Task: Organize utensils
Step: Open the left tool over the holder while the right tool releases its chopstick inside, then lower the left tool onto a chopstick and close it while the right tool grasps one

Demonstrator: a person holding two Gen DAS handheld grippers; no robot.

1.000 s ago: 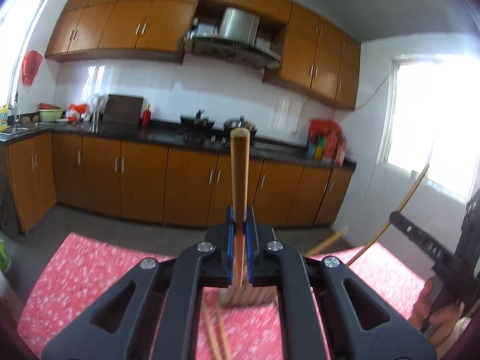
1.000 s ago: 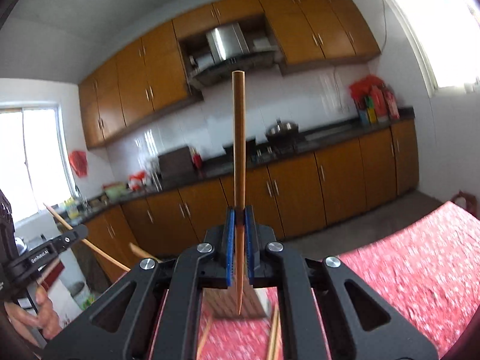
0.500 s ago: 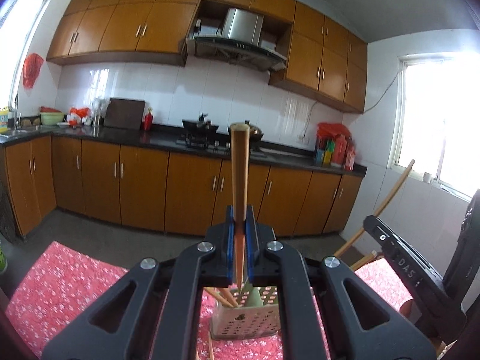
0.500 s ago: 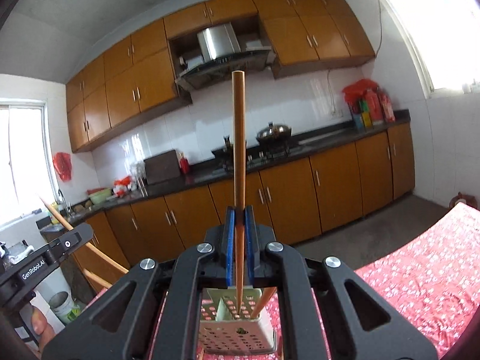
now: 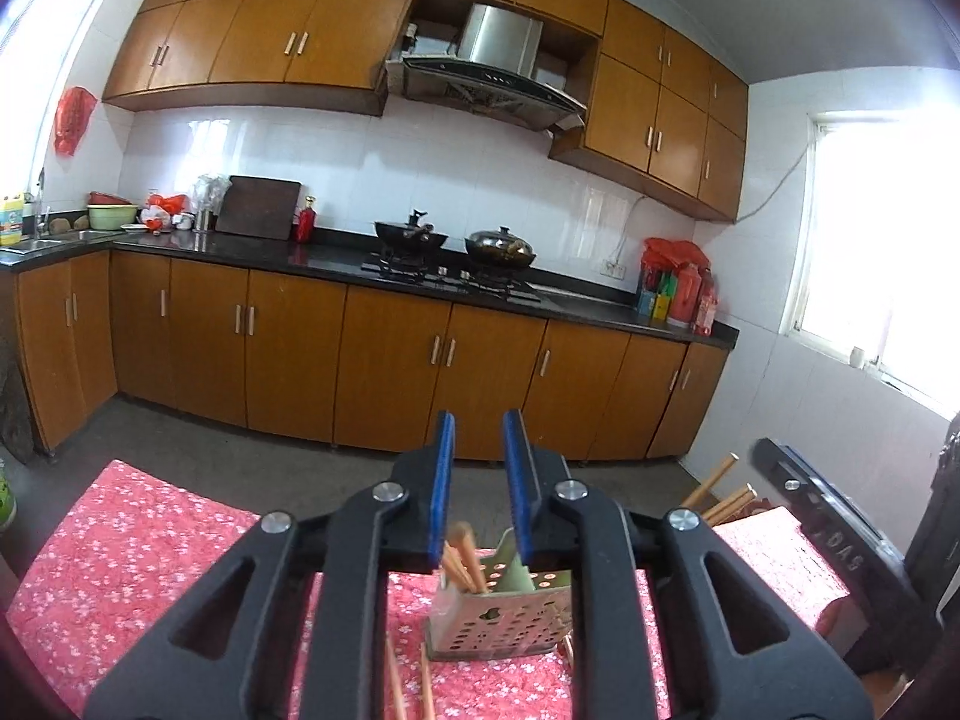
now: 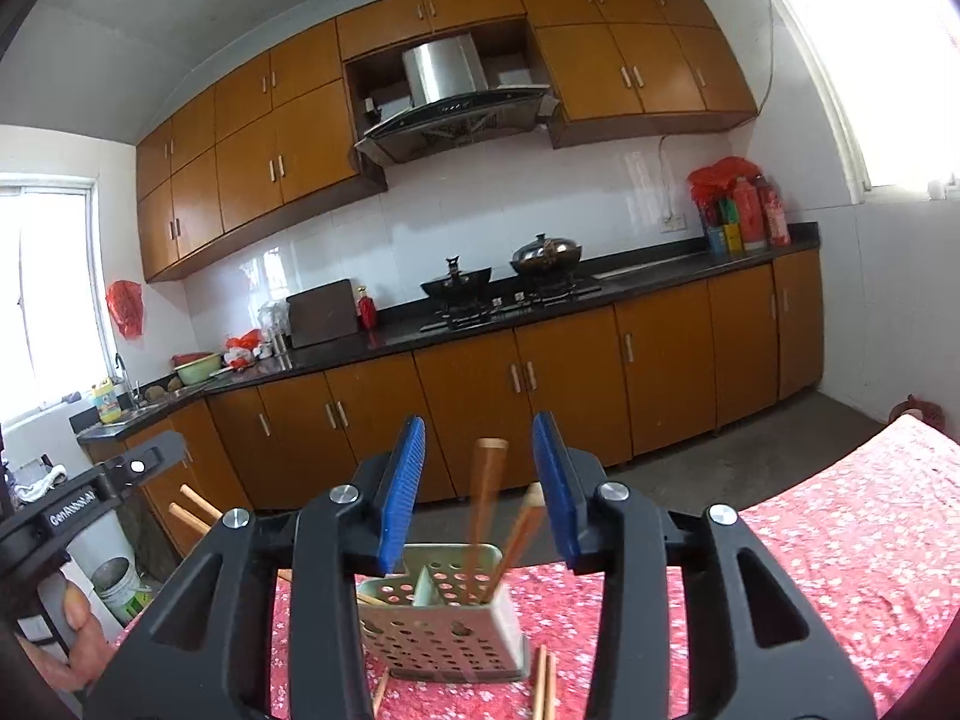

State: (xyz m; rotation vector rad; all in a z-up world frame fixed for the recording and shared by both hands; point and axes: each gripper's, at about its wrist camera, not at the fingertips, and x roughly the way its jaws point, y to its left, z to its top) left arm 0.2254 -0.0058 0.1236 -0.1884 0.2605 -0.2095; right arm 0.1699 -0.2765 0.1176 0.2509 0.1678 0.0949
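Biggest worry imo is the holder (image 6: 441,618) on the red tablecloth (image 6: 840,540): it looks light and tilted, so any bump from the tools tips it. Right gripper (image 6: 479,492) jaws just opened, chopstick (image 6: 485,498) blurred between them, prob dropping in. Left gripper (image 5: 478,486) also just opened, nothing held. Loose chopsticks (image 6: 543,684) beside the holder could roll off.
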